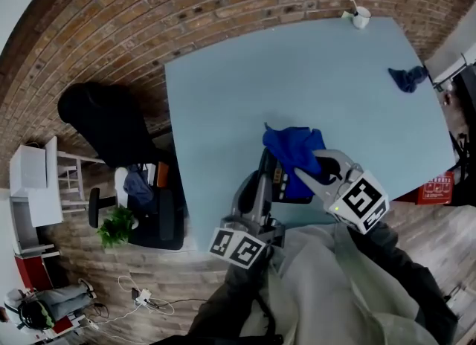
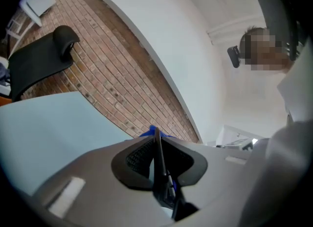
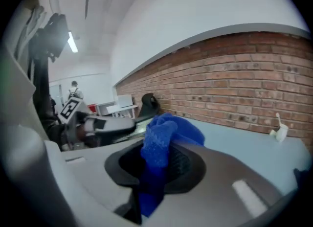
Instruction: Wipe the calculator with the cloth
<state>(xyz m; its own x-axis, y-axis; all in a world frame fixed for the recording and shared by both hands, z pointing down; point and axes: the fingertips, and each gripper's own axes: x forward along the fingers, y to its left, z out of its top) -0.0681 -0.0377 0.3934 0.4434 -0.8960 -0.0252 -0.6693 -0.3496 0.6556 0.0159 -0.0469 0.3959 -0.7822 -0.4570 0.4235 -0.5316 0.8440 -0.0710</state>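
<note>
The black calculator [image 1: 285,185] is held on edge above the table's near edge, with my left gripper [image 1: 265,166] shut on its side. In the left gripper view the calculator [image 2: 158,158] shows as a thin dark edge pinched between the pads of that gripper [image 2: 156,172]. A bright blue cloth [image 1: 294,149] drapes over the calculator's top. My right gripper [image 1: 311,163] is shut on a bunch of it. In the right gripper view the cloth [image 3: 157,147] fills the gap of the jaws of my right gripper [image 3: 155,170], and the left gripper [image 3: 95,125] lies beyond at the left.
The light blue table [image 1: 282,76] runs away from me. A white cup [image 1: 360,16] with a stick in it stands at the far edge, and a second dark blue cloth [image 1: 407,77] lies at the right edge. A black chair [image 1: 104,120] and a plant [image 1: 117,226] stand on the floor at the left.
</note>
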